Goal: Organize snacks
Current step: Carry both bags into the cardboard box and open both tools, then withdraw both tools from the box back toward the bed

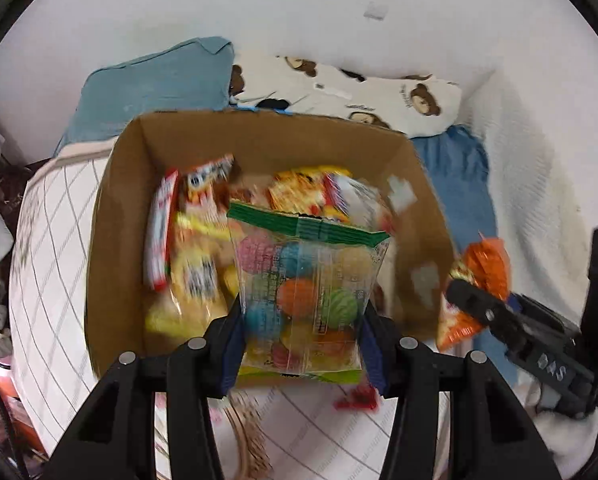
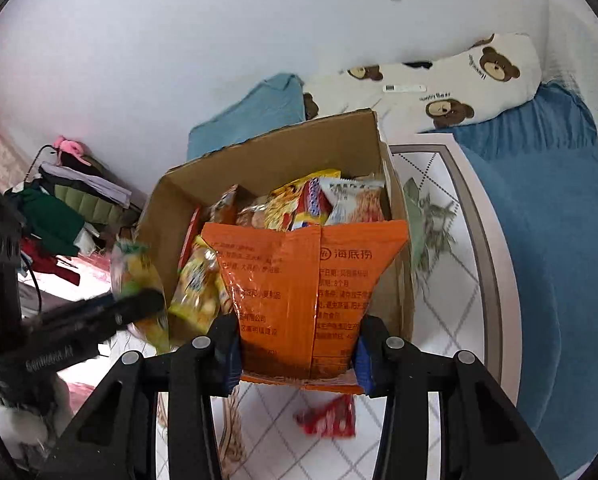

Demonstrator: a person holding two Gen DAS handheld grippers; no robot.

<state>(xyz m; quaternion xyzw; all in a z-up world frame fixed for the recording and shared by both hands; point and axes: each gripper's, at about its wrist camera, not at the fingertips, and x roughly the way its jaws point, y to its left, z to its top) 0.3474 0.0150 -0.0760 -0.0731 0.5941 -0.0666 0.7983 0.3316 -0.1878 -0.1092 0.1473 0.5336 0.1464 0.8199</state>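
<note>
Left wrist: left gripper (image 1: 301, 344) clamps a clear candy bag (image 1: 305, 292) over the cardboard box (image 1: 259, 136) of snacks. Right gripper (image 2: 299, 350) pinches an orange snack bag (image 2: 299, 280), same box. Box sits on a checked bedspread (image 2: 451, 288); bear-print pillow (image 2: 459, 84), white wall (image 2: 179, 40) behind.

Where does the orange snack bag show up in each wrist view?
Left wrist: orange snack bag at right edge, outside the box, in the right gripper.
Right wrist: centre foreground, clamped between the gripper's pads.
Shared landmark: the cardboard box of snacks.
</note>
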